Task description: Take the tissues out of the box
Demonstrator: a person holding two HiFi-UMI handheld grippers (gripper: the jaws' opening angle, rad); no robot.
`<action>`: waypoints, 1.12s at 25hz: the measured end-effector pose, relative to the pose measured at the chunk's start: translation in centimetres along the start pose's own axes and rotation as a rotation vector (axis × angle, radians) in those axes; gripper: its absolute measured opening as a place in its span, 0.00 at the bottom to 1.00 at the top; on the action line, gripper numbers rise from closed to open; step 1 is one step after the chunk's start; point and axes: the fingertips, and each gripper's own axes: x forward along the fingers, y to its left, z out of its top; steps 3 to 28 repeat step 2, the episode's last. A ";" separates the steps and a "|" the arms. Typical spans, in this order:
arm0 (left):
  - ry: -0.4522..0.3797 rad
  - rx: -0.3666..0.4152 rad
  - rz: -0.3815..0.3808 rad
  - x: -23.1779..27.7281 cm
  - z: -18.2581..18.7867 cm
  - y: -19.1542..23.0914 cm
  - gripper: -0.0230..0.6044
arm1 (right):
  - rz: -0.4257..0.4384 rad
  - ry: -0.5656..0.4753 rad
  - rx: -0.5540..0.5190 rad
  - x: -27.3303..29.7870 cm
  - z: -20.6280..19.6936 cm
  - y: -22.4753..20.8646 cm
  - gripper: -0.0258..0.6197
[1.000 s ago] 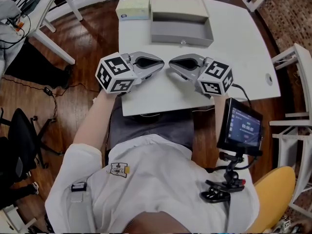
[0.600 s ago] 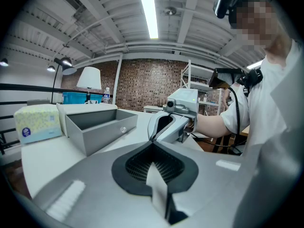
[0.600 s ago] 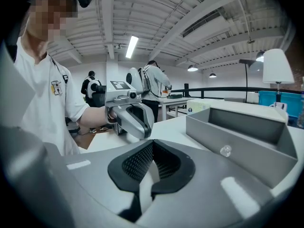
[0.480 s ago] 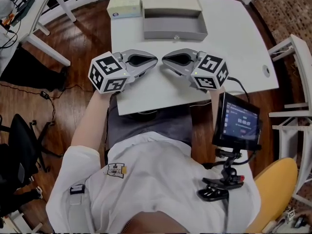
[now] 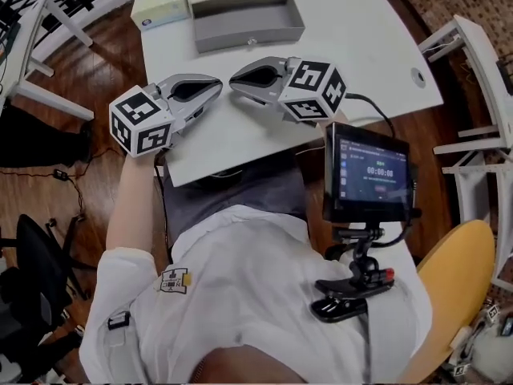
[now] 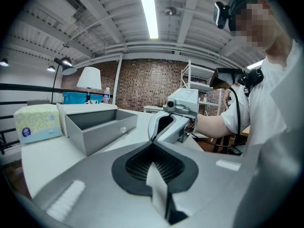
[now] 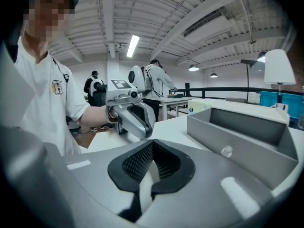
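The pale green tissue box [image 5: 163, 5] stands at the far left corner of the white table [image 5: 353, 46], next to a grey drawer unit [image 5: 244, 24] whose drawer is pulled open and looks empty. My left gripper [image 5: 218, 87] and right gripper [image 5: 234, 79] hover over the near part of the table, tips pointing at each other and almost meeting. Both are shut with nothing between the jaws. The left gripper view has the tissue box [image 6: 38, 122] at far left, beyond the drawer [image 6: 95, 127], and the right gripper [image 6: 173, 120] ahead. The right gripper view faces the left gripper [image 7: 130, 115].
A small monitor [image 5: 367, 175] on a clamp mount sits in front of the person's chest, right of the grippers. White shelving [image 5: 481, 79] and a yellow chair [image 5: 457, 295] stand to the right. A black chair [image 5: 32, 255] is at left. Two people [image 7: 154, 87] stand far behind.
The head view has swung, so the table, box and grippers sit further up and left in the picture. Both grippers keep the same tip-to-tip pose and stay shut.
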 end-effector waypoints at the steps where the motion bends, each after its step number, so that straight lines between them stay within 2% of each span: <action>1: -0.001 -0.002 0.006 -0.1 0.0 0.0 0.04 | 0.006 0.001 -0.003 0.1 0.0 0.0 0.04; 28: -0.001 -0.004 0.012 -0.2 0.0 0.0 0.04 | 0.012 0.001 -0.006 0.2 0.1 0.1 0.04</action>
